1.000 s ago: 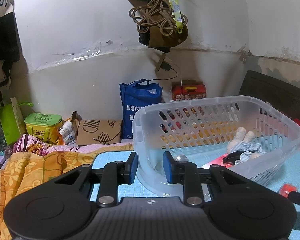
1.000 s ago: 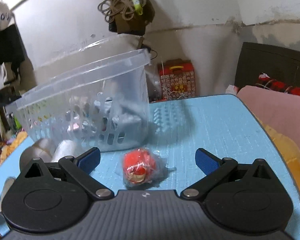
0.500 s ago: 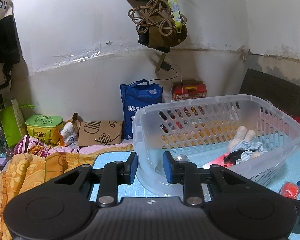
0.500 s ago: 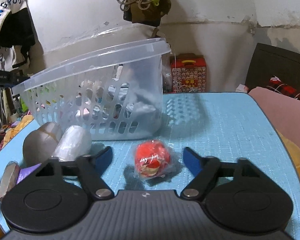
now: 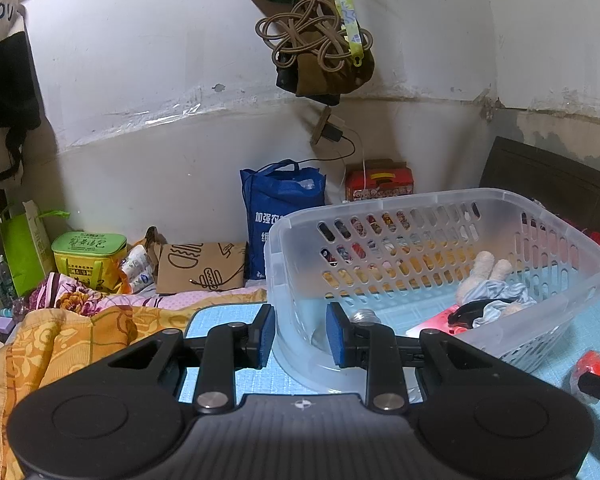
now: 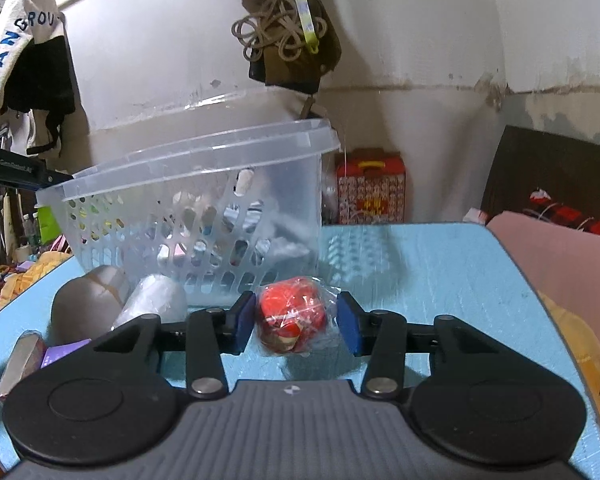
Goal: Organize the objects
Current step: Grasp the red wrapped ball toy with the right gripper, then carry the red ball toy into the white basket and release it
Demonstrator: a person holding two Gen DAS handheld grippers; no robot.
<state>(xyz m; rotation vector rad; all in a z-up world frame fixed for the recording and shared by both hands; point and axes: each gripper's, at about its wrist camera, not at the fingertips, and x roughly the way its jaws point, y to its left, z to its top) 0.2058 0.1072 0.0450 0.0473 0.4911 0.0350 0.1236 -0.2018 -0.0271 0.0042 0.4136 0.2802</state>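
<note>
R gripper (image 6: 296, 322) fingers narrowed since 1s ago, closing round red plastic-wrapped toy ball (image 6: 290, 316) on blue table (image 6: 440, 280), not lifted. L gripper (image 5: 300, 334) clamps clear perforated plastic basket (image 5: 440, 264) wall. Soft toy inside; grey pouch (image 6: 86, 300), white roll (image 6: 152, 302) left.

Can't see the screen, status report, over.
Left claw clamped on basket corner. Right claw closing around wrapped red toy on the mat. Close behind it, the basket wall.

Left gripper (image 5: 301, 334) is clamped down, jaws nearly together. Right gripper (image 6: 296, 322) is closing, both angled slightly downward.
</note>
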